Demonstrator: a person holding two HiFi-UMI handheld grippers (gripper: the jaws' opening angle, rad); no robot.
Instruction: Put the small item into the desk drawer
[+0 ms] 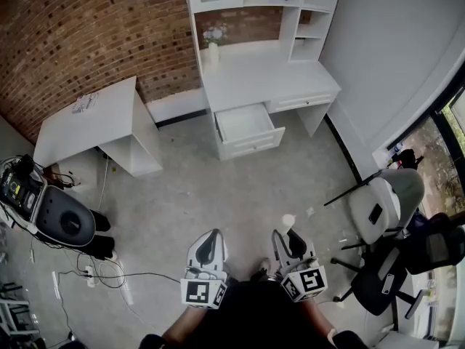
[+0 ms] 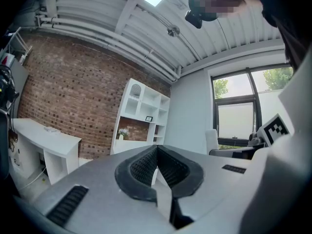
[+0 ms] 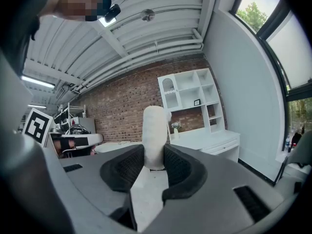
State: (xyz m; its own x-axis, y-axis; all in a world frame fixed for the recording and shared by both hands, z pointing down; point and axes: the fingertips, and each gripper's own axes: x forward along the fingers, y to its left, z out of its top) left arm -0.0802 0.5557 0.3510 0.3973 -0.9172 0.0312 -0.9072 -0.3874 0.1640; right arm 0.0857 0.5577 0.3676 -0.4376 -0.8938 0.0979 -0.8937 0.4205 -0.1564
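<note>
A white desk (image 1: 270, 78) with a shelf hutch stands against the far wall, about two paces ahead of me. Its left drawer (image 1: 245, 122) is pulled open and looks bare inside. My right gripper (image 1: 289, 237) is held low in front of me, shut on a small white cylinder-shaped item (image 3: 154, 130) that stands upright between the pads and sticks out past the tips (image 1: 288, 222). Beside it, my left gripper (image 1: 210, 244) is shut with nothing in it; its pads meet at the tips (image 2: 156, 151). Both point toward the desk (image 3: 217, 139).
A second white table (image 1: 94, 118) stands by the brick wall at the left. A dark round-backed seat (image 1: 64, 222) and floor cables (image 1: 109, 275) lie at my left. Two office chairs (image 1: 383, 209) stand at the right by the window. Concrete floor (image 1: 218, 187) runs to the desk.
</note>
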